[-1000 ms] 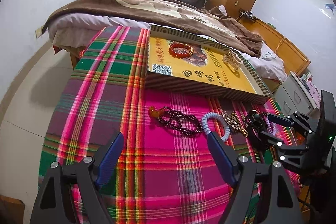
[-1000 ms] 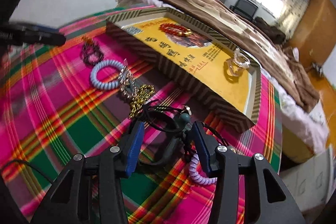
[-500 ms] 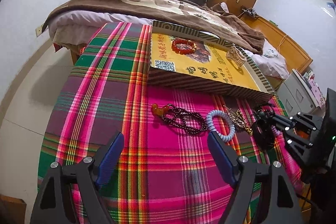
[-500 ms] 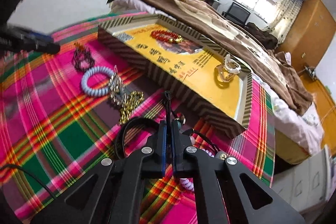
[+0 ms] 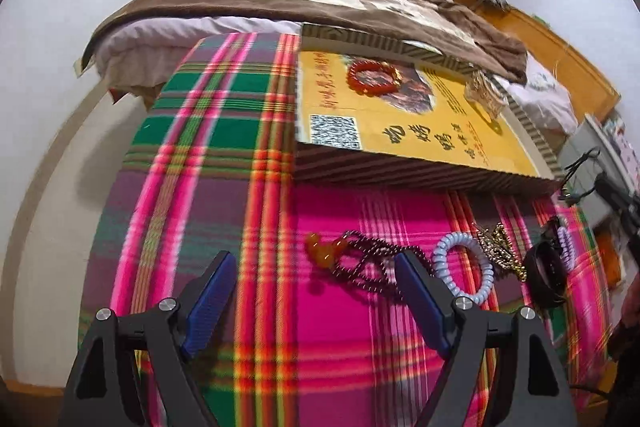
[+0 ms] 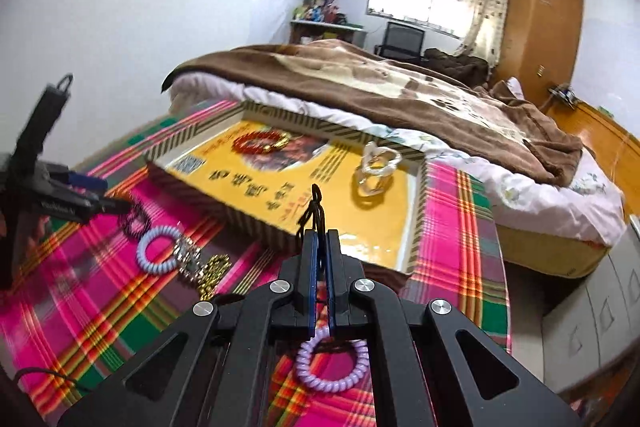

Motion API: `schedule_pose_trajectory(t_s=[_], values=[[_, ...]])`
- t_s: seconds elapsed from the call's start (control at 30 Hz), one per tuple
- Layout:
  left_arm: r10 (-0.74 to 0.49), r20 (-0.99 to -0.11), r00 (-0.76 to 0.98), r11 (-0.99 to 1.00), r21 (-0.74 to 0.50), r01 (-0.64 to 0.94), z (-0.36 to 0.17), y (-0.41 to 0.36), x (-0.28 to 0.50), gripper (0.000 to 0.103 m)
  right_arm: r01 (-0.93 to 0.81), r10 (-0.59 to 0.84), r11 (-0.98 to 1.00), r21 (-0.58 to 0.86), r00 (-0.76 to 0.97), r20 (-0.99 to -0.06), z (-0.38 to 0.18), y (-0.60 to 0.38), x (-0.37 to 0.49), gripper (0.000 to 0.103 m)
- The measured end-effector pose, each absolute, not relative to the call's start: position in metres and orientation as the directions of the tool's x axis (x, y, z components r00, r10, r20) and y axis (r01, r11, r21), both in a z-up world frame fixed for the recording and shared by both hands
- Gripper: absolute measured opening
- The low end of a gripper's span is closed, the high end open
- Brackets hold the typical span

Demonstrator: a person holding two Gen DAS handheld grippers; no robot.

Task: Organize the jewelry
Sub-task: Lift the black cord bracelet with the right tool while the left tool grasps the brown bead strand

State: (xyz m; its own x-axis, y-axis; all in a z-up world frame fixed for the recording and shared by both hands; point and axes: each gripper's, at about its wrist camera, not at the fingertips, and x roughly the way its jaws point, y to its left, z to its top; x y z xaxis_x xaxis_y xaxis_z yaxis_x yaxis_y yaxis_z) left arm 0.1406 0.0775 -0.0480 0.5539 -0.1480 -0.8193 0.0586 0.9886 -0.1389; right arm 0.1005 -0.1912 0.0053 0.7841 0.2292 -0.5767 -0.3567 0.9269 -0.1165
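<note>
Right claw (image 6: 319, 247) is pinched fully closed on a thin black cord (image 6: 314, 209), whose knotted end sticks up past the blue pads; whatever hangs from the cord lies hidden under the claw body. From that claw, the yellow tray (image 6: 416, 227) sits just ahead at twelve o'clock, already holding a red bead bracelet (image 6: 258, 142) and a pale clear bangle (image 6: 376, 169). A purple coil band (image 6: 332, 363) lies on the plaid tabletop (image 6: 460, 211) right below the claw, at six o'clock. Toward nine o'clock rest a gold chain (image 6: 214, 269), a silvery piece (image 6: 186, 253) and a blue coil band (image 6: 158, 251). Left claw (image 5: 314, 293) hangs wide open and empty above the cloth, with a dark bead string (image 5: 372, 263) at its one o'clock. By my reckoning two pieces are sorted, one is in hand, and roughly five wait outside the tray.
</note>
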Motion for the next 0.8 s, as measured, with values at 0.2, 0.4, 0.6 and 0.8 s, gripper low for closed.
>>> schedule_pose_trajectory(t_s=[0.2,0.4,0.6,0.8], values=[[-0.05,-0.836,0.547,0.995,0.004,0.096,-0.055,0.059,0.154,0.081,-0.33,0.23,0.94,-0.088,0.802,-0.551,0.013,-0.205,0.1,0.003],[-0.051,-0.834,0.549,0.995,0.004,0.099,-0.055,0.058,0.154,0.081,-0.332,0.241,0.94,-0.075,0.806,-0.54,0.016,-0.208,0.1,0.003],[-0.059,-0.831,0.553,0.991,0.02,0.135,-0.055,0.053,0.157,0.075,-0.329,0.252,0.943,-0.05,0.804,-0.538,0.014,-0.211,0.102,0.003],[-0.097,-0.821,0.562,0.977,0.03,0.212,-0.05,0.033,0.152,0.032,-0.332,0.259,0.942,-0.041,0.801,-0.54,0.014,-0.21,0.1,0.003]])
